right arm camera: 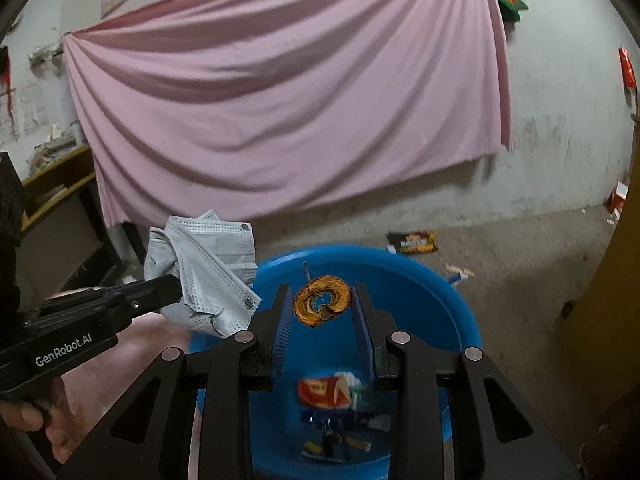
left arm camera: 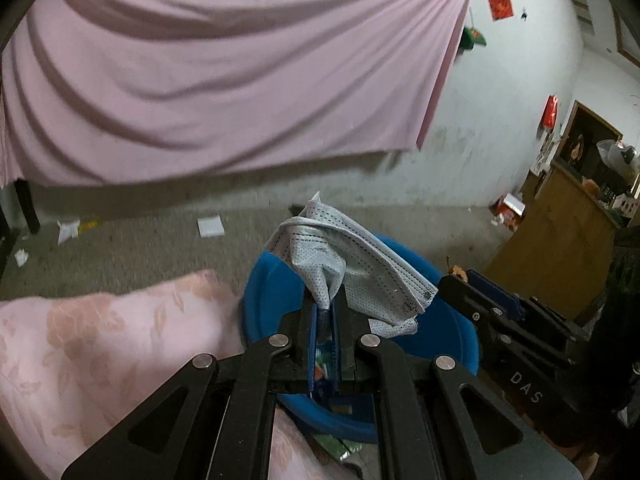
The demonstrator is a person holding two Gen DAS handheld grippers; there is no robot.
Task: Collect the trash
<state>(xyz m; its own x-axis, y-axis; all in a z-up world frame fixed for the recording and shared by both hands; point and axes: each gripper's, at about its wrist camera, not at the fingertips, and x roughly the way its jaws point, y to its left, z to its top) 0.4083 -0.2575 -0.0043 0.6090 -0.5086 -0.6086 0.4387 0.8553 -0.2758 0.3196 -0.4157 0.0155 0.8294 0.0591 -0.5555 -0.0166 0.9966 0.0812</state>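
Two pieces of trash held over the blue basin [right arm camera: 440, 300], ready to drop.

Left gripper [left arm camera: 325, 308] has its jaws clamped on a crumpled face mask [left arm camera: 352, 264]: soft, light, pinch any fold. Right gripper [right arm camera: 322, 304] squeezes a dried fruit ring [right arm camera: 322, 306], probably brittle, by its outer edges.

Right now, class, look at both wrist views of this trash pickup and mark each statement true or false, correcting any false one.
1. The left gripper is shut on the face mask. True.
2. The right gripper holds a plastic bottle. False: it holds a dried, ring-shaped peel.
3. The blue basin is empty. False: wrappers lie inside.
4. A pink sheet hangs on the wall. True.
5. A snack packet lies on the floor beyond the basin. True.
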